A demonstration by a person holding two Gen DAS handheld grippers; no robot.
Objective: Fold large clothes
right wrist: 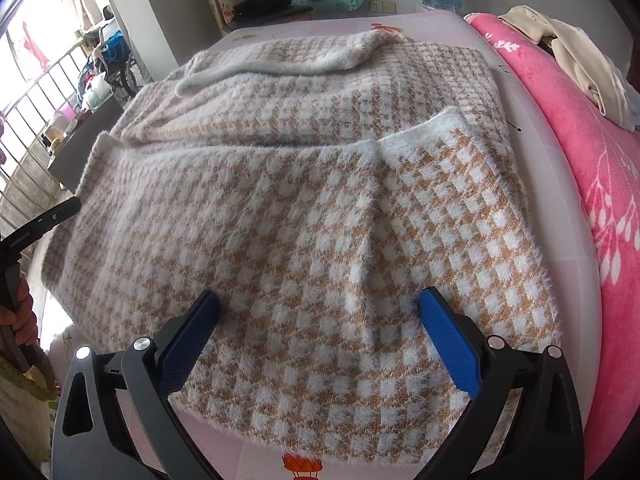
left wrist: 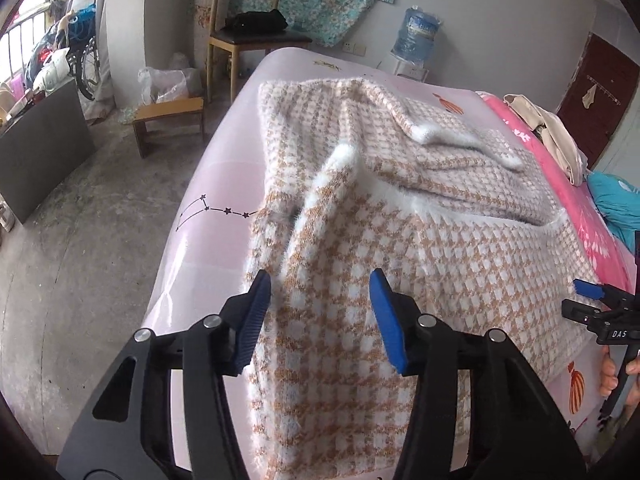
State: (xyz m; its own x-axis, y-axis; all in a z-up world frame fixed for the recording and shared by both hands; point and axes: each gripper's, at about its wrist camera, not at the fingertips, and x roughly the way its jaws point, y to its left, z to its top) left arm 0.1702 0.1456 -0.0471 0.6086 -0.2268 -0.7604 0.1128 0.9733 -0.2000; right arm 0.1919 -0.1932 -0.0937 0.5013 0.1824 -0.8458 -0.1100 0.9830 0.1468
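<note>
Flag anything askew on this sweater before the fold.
The sweater lies rumpled: one sleeve bunches into a raised ridge down the left side, and the other sleeve lies crumpled across the top. Nothing looks damaged.

sweater near hem hidden behind gripper arms.

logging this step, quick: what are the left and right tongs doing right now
Left tongs: open, holding nothing, over the houndstooth sweater.
Right tongs: open, holding nothing, over the same sweater's near hem.
</note>
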